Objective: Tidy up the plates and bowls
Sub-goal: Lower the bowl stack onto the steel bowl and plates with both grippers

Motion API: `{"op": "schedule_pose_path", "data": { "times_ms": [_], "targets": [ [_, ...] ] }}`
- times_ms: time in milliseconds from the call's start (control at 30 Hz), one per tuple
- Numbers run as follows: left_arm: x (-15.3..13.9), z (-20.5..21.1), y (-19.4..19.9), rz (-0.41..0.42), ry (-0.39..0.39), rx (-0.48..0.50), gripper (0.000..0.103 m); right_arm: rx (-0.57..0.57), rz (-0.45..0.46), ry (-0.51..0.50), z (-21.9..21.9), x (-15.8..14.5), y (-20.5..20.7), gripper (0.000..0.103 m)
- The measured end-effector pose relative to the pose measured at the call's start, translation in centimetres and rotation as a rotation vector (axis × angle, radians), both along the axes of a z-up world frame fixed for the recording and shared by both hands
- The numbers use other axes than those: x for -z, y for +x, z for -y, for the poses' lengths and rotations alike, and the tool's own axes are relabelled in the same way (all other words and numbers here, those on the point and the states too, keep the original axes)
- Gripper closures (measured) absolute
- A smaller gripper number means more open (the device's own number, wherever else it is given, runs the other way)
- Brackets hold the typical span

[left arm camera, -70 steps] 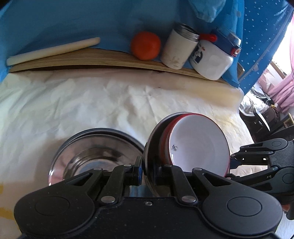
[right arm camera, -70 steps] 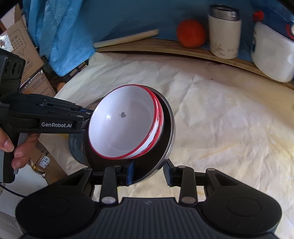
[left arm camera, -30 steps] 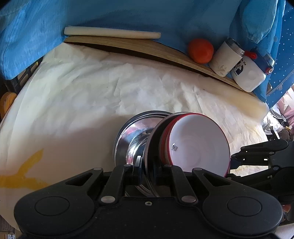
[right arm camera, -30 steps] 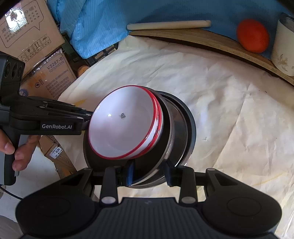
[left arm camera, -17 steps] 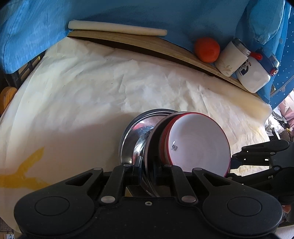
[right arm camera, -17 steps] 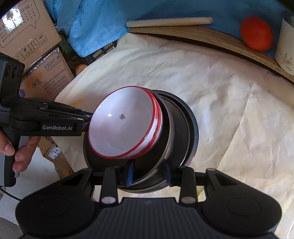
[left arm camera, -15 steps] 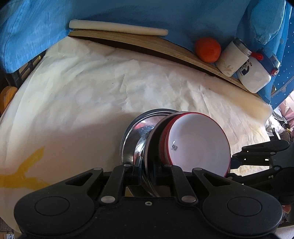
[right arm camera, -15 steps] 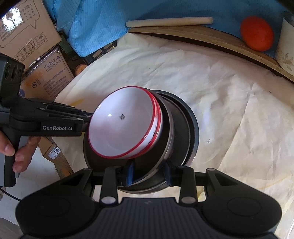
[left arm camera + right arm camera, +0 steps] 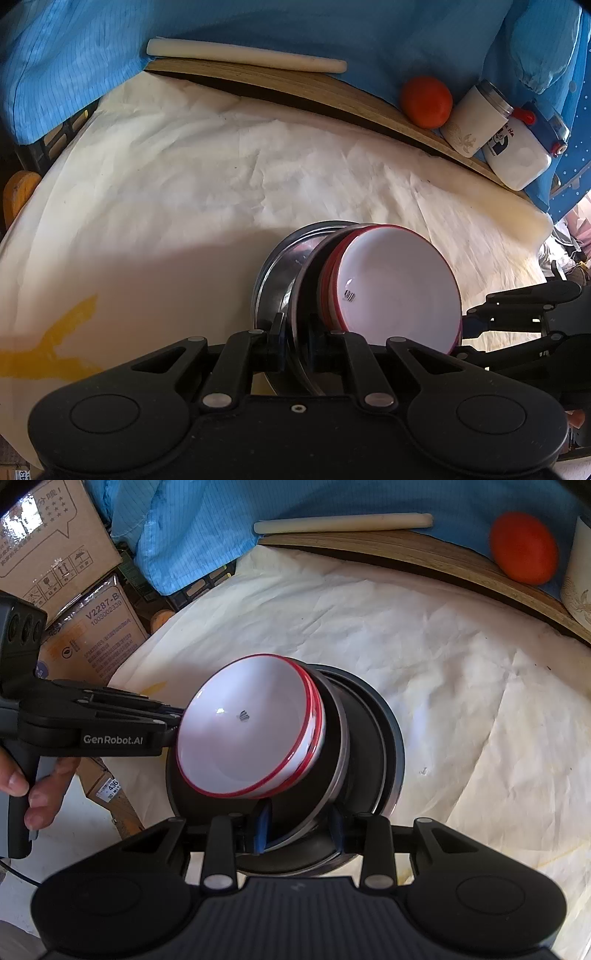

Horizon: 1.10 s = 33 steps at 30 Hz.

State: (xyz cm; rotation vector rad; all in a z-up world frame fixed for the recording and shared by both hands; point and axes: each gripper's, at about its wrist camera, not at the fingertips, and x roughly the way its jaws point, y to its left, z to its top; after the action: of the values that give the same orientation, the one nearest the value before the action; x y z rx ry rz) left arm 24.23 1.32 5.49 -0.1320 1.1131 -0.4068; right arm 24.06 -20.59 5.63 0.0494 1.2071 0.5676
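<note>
Two nested white bowls with red rims point(image 9: 399, 288) point(image 9: 251, 734) sit tilted inside a steel dish point(image 9: 312, 291) point(image 9: 332, 716). My left gripper point(image 9: 293, 332) is shut on that dish's near rim. In the right wrist view the left gripper point(image 9: 177, 720) comes in from the left. My right gripper point(image 9: 298, 825) is shut on the dish's rim on the other side, and the left wrist view shows the right gripper point(image 9: 467, 325) low on the right. A second steel bowl point(image 9: 284, 258) point(image 9: 386, 738) rests on the white paper right under the held stack.
Along the back edge, a wooden board point(image 9: 295, 88) carries a white stick point(image 9: 243, 59), a tomato point(image 9: 426, 101), a white cup point(image 9: 474, 122) and a white jar with a blue lid point(image 9: 521, 151). Cardboard boxes point(image 9: 96, 631) stand past the table's left edge.
Both grippers have carried the stack sideways over the second steel bowl, which stood beside it before. Over the last half second nothing moves.
</note>
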Motion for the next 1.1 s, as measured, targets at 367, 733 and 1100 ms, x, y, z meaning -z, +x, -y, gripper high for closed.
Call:
{"op": "schedule_pose_path", "data": {
  "times_ms": [367,733,1100],
  "targets": [
    [-0.07,0.06,0.24,0.007,0.001,-0.006,0.094,0.009,0.012,0.0,-0.11,-0.01,0.24,0.066],
    [0.36,0.54,0.47,-0.005,-0.01,-0.001,0.093,0.029,0.015,0.001,0.6,-0.38,0.25,0.066],
    [0.41,0.6,0.68,-0.007,-0.013,-0.004,0.093,0.034,0.017,0.004,0.69,-0.37,0.26,0.066]
  ]
}}
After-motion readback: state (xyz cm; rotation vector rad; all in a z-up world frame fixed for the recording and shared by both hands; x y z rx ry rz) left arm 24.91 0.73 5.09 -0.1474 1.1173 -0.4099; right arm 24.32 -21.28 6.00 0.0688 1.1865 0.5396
